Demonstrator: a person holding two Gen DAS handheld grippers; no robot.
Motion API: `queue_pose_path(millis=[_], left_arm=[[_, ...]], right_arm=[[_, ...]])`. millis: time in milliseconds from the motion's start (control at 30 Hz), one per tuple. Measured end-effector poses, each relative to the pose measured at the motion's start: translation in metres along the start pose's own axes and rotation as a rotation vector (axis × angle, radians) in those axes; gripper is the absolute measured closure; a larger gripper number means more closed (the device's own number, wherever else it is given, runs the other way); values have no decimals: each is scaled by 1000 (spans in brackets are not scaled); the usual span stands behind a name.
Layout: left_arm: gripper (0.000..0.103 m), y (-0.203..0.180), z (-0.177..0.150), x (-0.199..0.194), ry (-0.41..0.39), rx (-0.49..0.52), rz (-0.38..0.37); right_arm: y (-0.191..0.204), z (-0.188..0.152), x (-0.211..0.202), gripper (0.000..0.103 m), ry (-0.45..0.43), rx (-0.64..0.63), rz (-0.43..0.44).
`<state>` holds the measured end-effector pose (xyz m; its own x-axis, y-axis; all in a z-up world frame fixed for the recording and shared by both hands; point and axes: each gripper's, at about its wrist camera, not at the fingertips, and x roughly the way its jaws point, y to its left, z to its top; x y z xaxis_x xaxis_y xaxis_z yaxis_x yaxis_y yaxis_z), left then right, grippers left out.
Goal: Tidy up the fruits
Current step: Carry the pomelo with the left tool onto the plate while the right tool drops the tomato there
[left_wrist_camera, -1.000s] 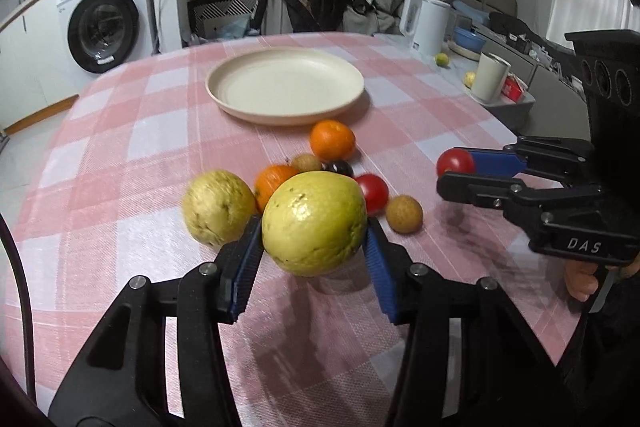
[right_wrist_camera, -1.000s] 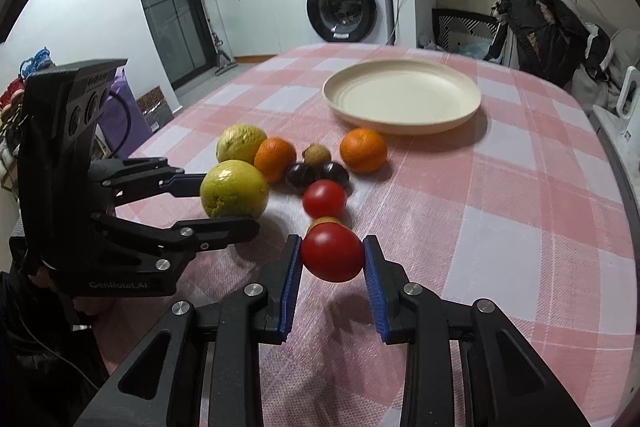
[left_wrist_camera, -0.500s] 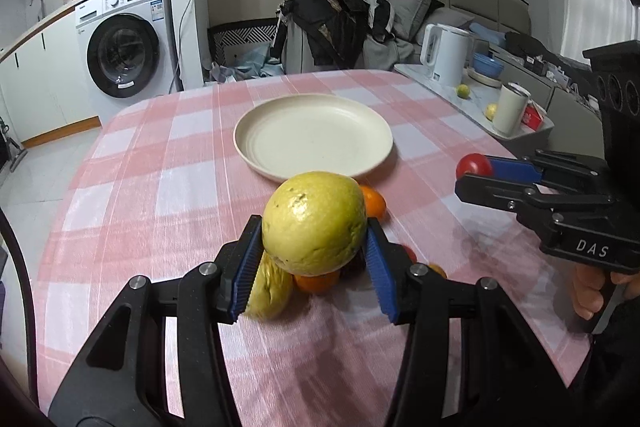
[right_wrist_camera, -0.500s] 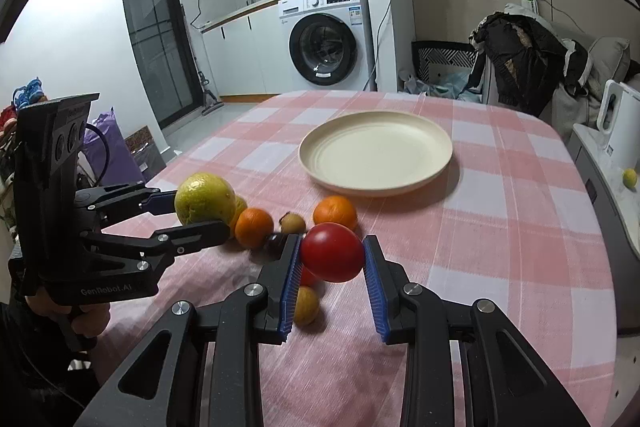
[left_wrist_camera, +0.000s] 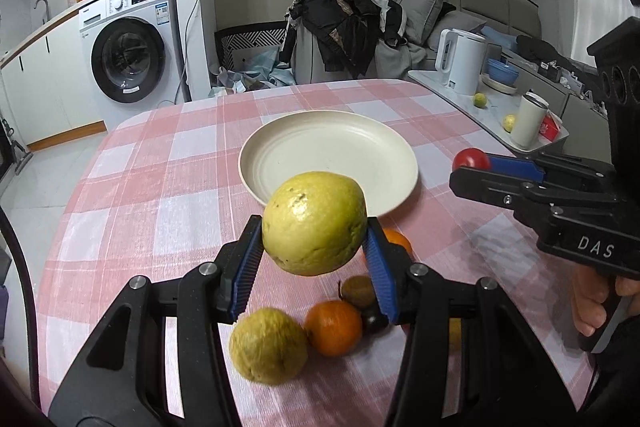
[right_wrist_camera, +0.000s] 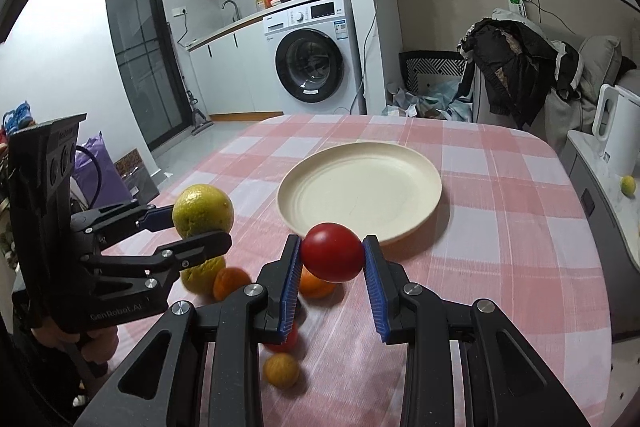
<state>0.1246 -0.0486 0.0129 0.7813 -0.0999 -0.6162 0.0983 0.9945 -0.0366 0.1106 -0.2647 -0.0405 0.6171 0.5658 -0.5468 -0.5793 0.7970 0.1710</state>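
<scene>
My left gripper (left_wrist_camera: 314, 227) is shut on a large yellow-green citrus fruit (left_wrist_camera: 315, 223), held above the table just short of the empty cream plate (left_wrist_camera: 280, 155). My right gripper (right_wrist_camera: 331, 258) is shut on a red tomato (right_wrist_camera: 332, 257), also raised near the plate's (right_wrist_camera: 304, 195) front rim. Each gripper shows in the other's view: left (right_wrist_camera: 200, 227), right (left_wrist_camera: 472, 167). On the pink checked tablecloth below lie a second yellow-green fruit (left_wrist_camera: 268, 345), oranges (left_wrist_camera: 334, 327), a kiwi (left_wrist_camera: 358, 291), a dark plum (left_wrist_camera: 372, 319), another tomato (right_wrist_camera: 282, 341) and a small brown-yellow fruit (right_wrist_camera: 281, 370).
A side counter at the right holds a white kettle (left_wrist_camera: 460, 61), a cup (left_wrist_camera: 528, 121) and small fruits. A chair draped with dark clothes (left_wrist_camera: 340, 27) stands beyond the table's far edge. A washing machine (left_wrist_camera: 128, 43) stands at the back left.
Both grippers have lifted their fruits higher and moved forward toward the plate. The loose fruits now lie below and behind the fingertips.
</scene>
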Motion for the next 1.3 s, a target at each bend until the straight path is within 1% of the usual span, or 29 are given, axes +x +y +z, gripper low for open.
queue_pose_path(millis=[367,533,867,1167,1300], left_arm=[[56,8,16,40,29,-14,8],[56,10,20,55,44,-14,16],[56,16,22,85,103,-17,27],[56,20,22,98,129,-17,31],[56,21,23,97,123,-27,34]], right_arm=[[-11,16,28,71,9,50,4],[-13,21,44,71,31,59,-5],[-18,25,69,71,74,81,-2],[-24,26,83,71,102,89,-7],[-26,25,89,71,115,95,-8]])
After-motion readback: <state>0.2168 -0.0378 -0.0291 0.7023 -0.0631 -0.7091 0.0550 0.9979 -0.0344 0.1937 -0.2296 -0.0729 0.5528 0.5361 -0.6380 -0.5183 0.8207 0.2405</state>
